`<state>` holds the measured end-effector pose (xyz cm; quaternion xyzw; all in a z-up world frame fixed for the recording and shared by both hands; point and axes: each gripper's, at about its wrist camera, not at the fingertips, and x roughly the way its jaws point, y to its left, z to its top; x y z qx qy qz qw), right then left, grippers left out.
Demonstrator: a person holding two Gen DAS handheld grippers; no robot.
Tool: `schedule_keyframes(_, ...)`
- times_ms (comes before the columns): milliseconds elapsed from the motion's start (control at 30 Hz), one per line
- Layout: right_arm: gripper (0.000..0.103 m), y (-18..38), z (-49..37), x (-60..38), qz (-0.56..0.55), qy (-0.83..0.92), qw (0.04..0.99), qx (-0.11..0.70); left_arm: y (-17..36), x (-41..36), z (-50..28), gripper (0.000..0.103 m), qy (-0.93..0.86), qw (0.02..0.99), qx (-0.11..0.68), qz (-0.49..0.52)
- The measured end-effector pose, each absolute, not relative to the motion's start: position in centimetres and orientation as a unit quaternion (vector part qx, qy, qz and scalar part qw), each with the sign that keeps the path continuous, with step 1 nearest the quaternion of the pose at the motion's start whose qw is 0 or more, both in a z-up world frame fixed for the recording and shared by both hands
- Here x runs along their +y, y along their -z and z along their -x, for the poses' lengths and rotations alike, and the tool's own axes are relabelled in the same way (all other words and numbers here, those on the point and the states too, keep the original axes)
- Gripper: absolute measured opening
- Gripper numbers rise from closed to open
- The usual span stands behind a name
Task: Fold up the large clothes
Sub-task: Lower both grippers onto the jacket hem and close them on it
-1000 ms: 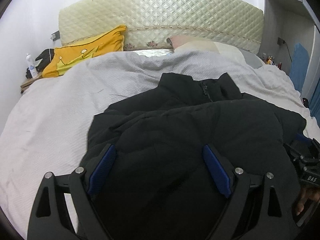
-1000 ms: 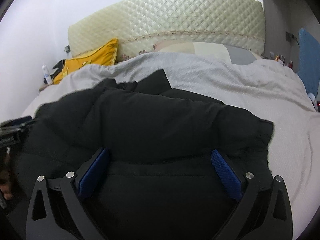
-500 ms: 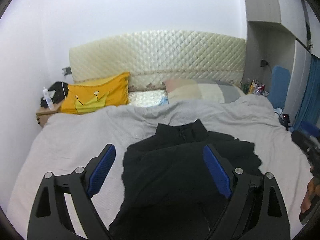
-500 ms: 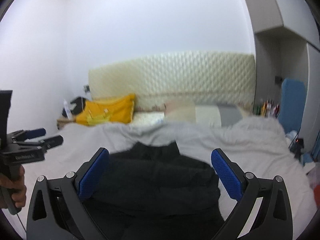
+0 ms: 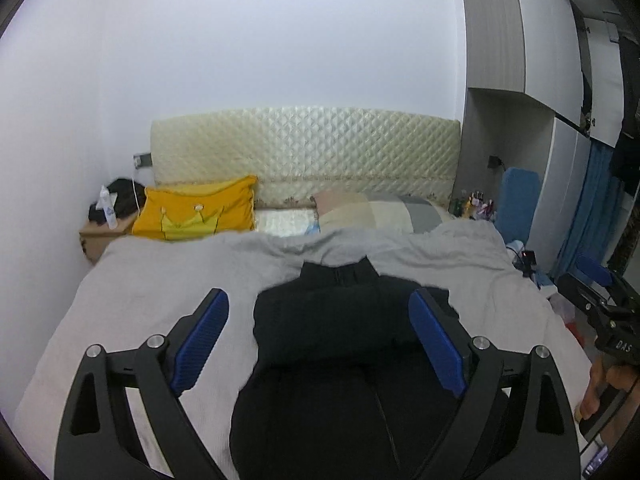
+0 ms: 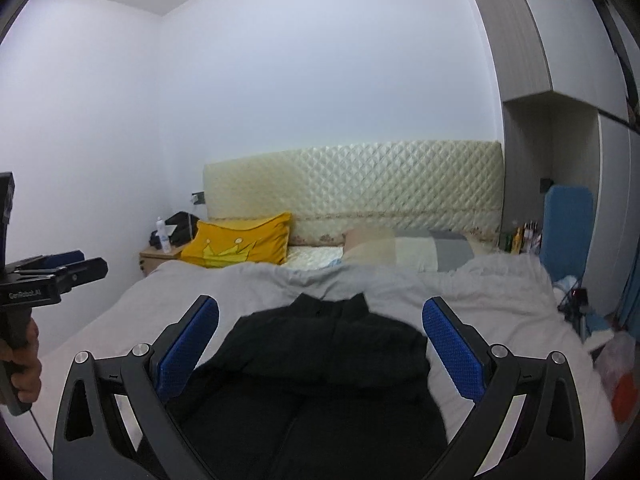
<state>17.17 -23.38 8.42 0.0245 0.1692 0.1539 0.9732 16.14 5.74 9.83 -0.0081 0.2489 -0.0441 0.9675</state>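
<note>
A black puffer jacket [image 5: 336, 320] lies folded in on itself on the grey bedspread [image 5: 160, 280], collar toward the headboard. It also shows in the right wrist view [image 6: 328, 352]. My left gripper [image 5: 320, 340] is open and empty, held well above and behind the jacket. My right gripper [image 6: 320, 348] is open and empty, likewise raised back from it. The right gripper appears at the right edge of the left wrist view [image 5: 600, 304]. The left gripper appears at the left edge of the right wrist view [image 6: 48, 280].
A yellow pillow [image 5: 196, 212] and a patchwork pillow [image 5: 380, 212] lie at the quilted headboard [image 5: 304, 148]. A nightstand with a bottle [image 5: 108, 212] stands at the left. A blue chair [image 5: 518, 204] and wardrobe [image 5: 560, 80] stand right of the bed.
Both grippers have pulled up and back from the jacket, which now looks smaller and farther away. Both stayed open and empty.
</note>
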Motion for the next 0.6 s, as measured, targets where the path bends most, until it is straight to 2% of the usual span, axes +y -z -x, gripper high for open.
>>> schedule_keyframes(267,0.103,-1.4,-16.4,-26.2,-0.072,-0.166,0.954,0.241,-2.5,8.3,-14.6,0.092,0.05,0.943,0.326,0.034)
schedule_keyframes(600,0.102,8.5,-18.7,-31.6,-0.137,-0.16,0.913,0.349,9.5,12.1,-16.4,0.092,0.046,0.886,0.45,0.103)
